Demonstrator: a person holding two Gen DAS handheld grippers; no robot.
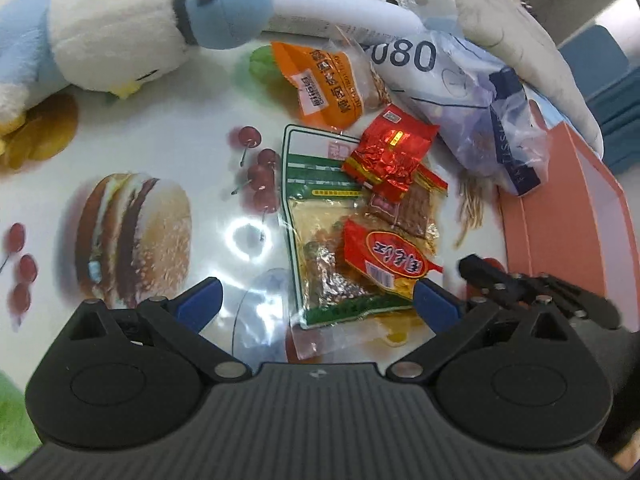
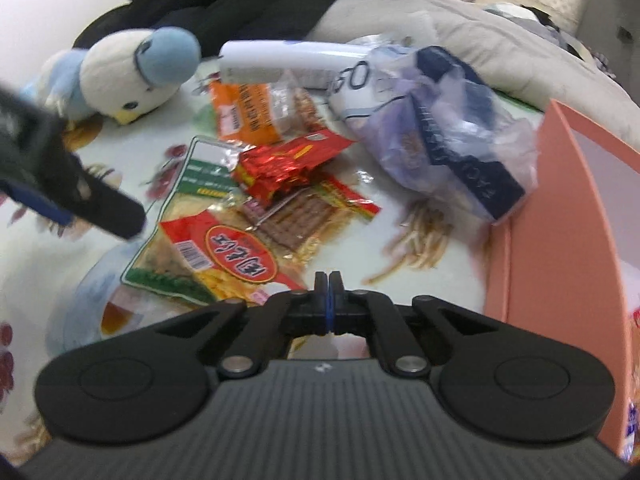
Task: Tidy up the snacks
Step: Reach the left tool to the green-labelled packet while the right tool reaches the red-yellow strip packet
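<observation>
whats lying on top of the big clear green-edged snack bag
On the clear green-edged snack bag lie a red-and-yellow packet, a brown-filled clear packet and a crinkled red foil pouch. Its right side is covered.

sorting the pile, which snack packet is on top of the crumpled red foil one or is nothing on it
Nothing lies on the crumpled red foil packet; it tops the pile, overlapping the green-edged bag.

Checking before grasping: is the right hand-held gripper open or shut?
Shut: the right hand-held gripper's fingertips meet with nothing between them.
</observation>
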